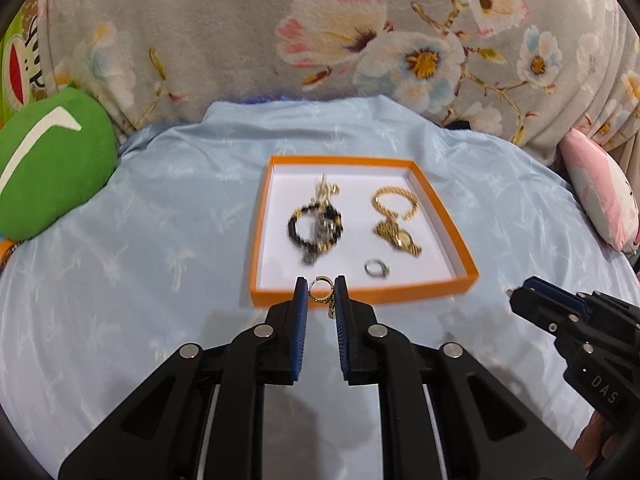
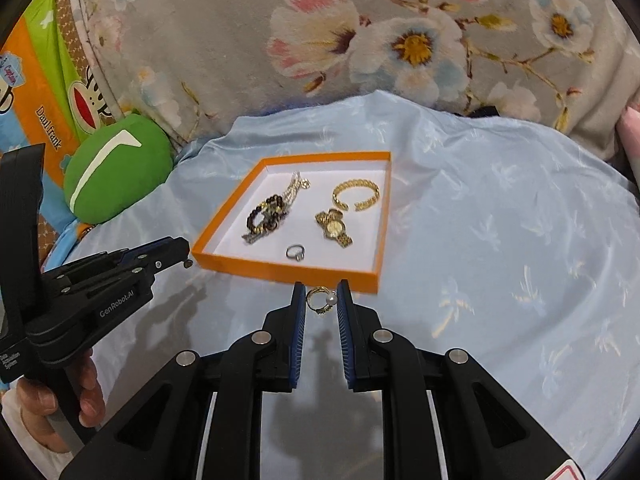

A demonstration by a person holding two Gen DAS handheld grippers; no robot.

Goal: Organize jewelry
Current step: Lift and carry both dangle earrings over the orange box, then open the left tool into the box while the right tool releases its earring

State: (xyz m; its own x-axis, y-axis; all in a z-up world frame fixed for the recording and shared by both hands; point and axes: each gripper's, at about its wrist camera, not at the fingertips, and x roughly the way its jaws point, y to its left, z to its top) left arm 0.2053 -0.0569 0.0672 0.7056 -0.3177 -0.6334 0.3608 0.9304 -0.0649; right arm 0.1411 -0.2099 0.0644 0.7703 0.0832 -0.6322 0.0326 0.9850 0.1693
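I had one small gold hoop earring pinched between the narrow pads of the left gripper, its little charm dangling below, and a gold ring with a pearl clamped the same way in the right gripper. Both pieces hung just short of the near wall of the orange tray, which lay on the pale blue cloth. Inside it already sat a dark beaded bracelet tangled with a silvery chain, a gold cuff bangle, a gold watch and a plain silver ring. To finish this step well, I judged, each gripper should cross the rim with its piece clear of the wall, then come low over a bare patch of white floor, away from the tangle, before letting go, so nothing bounces or snags. I would release one side at a time, keeping the two grippers well apart.
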